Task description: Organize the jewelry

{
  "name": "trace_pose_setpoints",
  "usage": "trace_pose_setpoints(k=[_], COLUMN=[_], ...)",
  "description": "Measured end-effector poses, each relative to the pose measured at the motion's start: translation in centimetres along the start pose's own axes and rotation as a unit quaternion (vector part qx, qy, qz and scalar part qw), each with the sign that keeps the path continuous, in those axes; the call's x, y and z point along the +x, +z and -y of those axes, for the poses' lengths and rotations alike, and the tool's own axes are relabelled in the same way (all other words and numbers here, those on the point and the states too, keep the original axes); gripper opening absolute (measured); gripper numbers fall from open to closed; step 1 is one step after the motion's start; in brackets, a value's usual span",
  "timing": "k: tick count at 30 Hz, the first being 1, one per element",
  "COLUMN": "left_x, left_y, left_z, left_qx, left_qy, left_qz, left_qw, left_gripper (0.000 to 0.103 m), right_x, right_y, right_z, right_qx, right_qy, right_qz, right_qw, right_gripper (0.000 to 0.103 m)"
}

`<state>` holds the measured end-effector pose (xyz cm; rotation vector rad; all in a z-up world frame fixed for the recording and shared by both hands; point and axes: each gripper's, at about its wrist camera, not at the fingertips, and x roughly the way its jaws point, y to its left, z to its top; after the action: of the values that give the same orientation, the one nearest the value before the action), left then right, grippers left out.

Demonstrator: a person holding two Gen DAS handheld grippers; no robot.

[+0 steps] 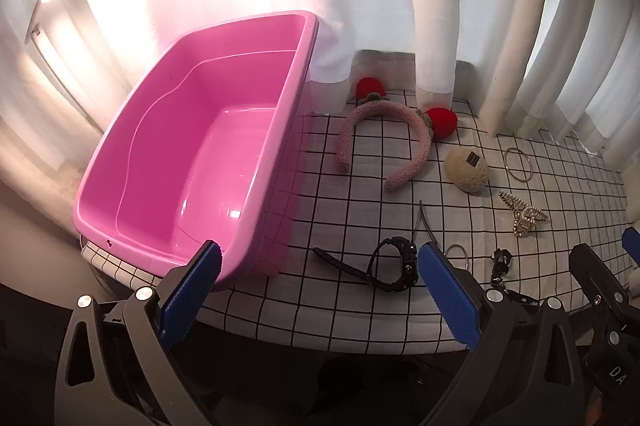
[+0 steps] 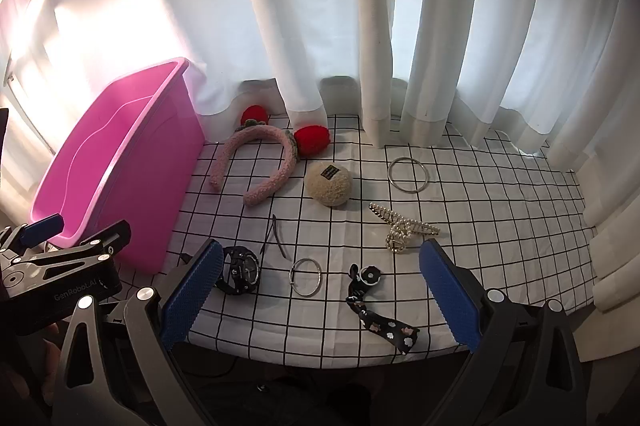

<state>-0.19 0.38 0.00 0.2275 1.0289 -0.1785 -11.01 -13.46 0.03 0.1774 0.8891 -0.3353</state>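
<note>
An empty pink tub stands at the table's left. On the grid cloth lie a pink fuzzy headband with red pompoms, a beige fluffy puff, a large silver ring, a pearl hair claw, a small silver ring, a black watch, a thin black clip and a black floral ribbon. My left gripper is open and empty by the front edge, near the watch. My right gripper is open and empty above the front edge.
White curtains hang along the back and right side of the table. The table's front edge runs just ahead of both grippers. The left gripper's body shows at the right wrist view's lower left, beside the tub.
</note>
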Motion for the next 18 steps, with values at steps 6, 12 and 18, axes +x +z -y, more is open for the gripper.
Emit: trace_pose_setpoints(k=[6,12,18], left_x=[0.1,0.0,1.1], left_y=[0.0,0.1,-0.3], left_z=[0.2,0.2,0.2], left_qx=[0.002,0.001,-0.011], left_qy=[-0.005,-0.002,-0.006], left_qz=[-0.001,0.006,0.007], left_qw=[1.0,1.0,0.9999], left_gripper=[0.097,0.097,0.097], right_x=[0.1,0.2,1.1], right_y=[0.0,0.0,-0.8], right_z=[-0.1,0.0,2.4], right_qx=[0.0,0.002,0.028], right_qy=[0.001,0.003,0.005], right_qz=[-0.001,-0.002,-0.014], right_qw=[1.0,1.0,1.0], right_gripper=[0.094,0.094,0.094])
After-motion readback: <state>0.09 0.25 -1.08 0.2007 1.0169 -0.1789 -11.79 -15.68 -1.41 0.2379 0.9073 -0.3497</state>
